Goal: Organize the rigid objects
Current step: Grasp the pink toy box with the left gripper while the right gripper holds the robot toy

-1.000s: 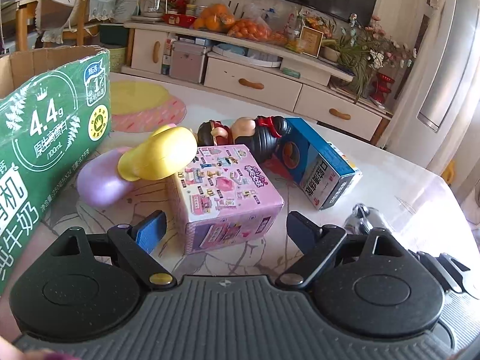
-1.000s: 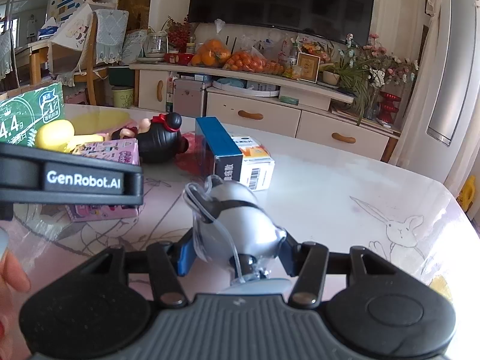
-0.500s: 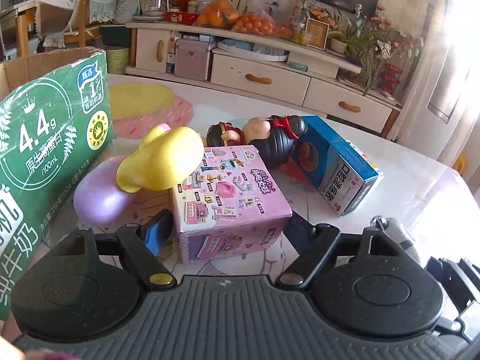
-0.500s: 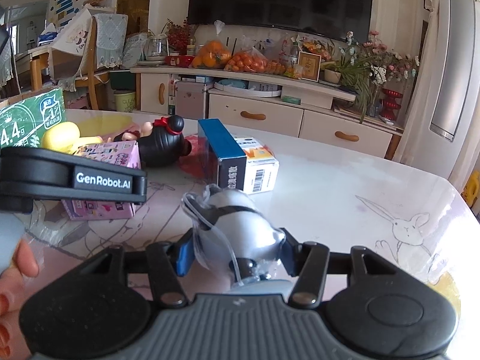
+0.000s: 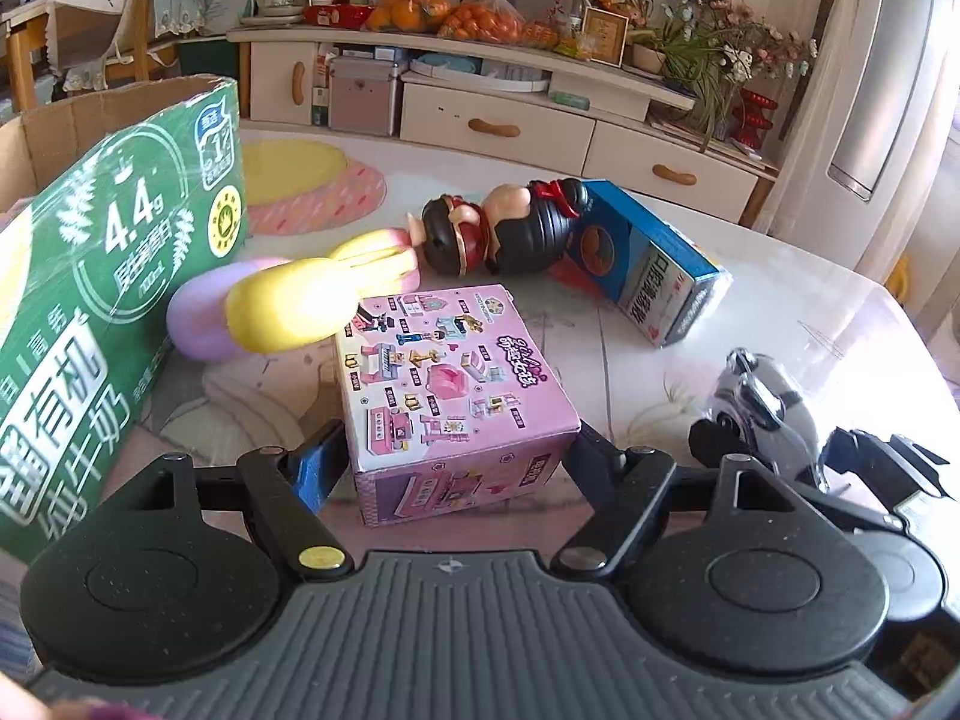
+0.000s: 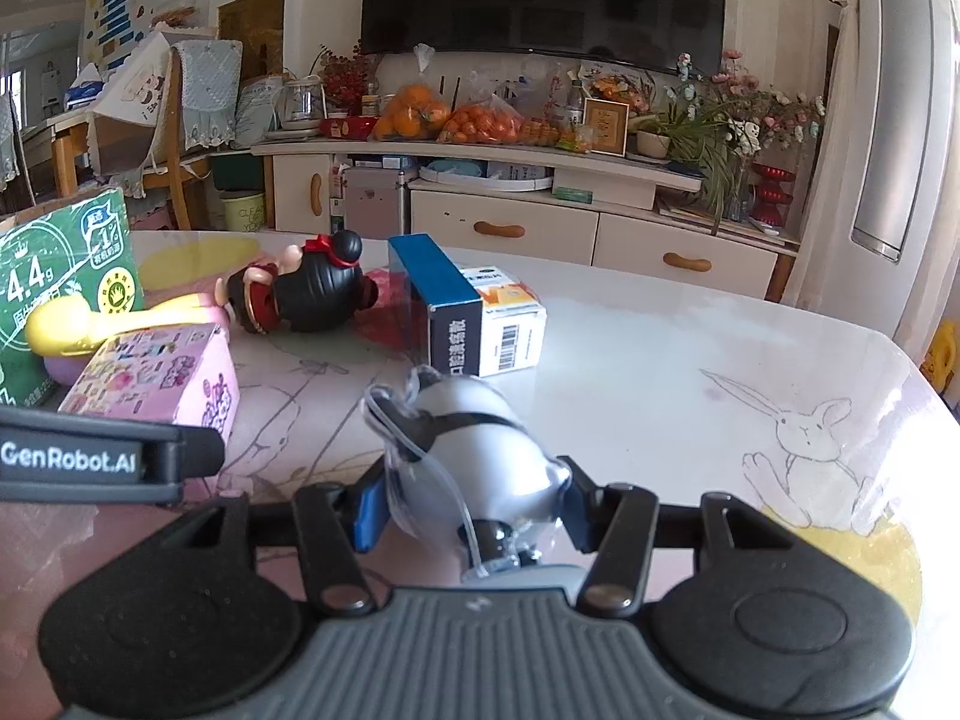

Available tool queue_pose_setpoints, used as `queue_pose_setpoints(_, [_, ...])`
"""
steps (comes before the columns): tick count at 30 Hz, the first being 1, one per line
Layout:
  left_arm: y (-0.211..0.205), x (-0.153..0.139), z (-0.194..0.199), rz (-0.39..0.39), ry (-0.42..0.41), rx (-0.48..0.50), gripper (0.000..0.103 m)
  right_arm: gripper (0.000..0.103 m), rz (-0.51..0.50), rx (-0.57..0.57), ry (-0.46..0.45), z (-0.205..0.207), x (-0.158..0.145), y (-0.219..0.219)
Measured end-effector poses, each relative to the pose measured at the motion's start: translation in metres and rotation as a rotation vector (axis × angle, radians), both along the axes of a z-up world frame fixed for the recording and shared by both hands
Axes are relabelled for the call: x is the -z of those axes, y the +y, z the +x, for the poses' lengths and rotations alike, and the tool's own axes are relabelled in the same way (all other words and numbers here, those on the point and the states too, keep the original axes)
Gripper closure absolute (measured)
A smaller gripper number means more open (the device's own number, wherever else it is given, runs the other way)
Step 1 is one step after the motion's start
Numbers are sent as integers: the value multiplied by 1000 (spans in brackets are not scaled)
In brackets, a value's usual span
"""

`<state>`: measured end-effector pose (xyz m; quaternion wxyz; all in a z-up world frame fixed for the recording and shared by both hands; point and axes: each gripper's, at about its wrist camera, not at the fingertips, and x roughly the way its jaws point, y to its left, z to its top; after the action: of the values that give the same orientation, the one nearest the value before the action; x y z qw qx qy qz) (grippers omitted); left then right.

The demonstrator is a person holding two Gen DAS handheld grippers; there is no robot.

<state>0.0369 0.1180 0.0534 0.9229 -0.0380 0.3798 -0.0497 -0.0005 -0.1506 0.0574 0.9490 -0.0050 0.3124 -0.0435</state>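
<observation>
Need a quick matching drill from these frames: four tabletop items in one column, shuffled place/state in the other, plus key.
1. pink box
2. silver wrapped toy
3. black doll
4. green carton

A. lying on its side beside the blue box
B. between the left gripper fingers
C. standing at the table's left edge
D. clamped in the right gripper

Pairs: 1-B, 2-D, 3-A, 4-C

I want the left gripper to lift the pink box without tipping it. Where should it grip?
Grip the pink box across its two flat side faces, low and near the middle, coming in from the near side, where the left gripper already straddles it. The yellow toy leans at its far left corner, so avoid that end.
</observation>
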Motion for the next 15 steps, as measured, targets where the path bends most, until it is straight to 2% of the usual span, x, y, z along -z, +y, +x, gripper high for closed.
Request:
queue_pose_setpoints(5, [6, -3, -15, -5, 10, 31, 9, 48, 44, 39, -6, -13, -3, -1])
queue_pose_setpoints(15, [27, -17, -40, -74, 19, 76, 11, 48, 94, 117, -12, -37, -5, 11])
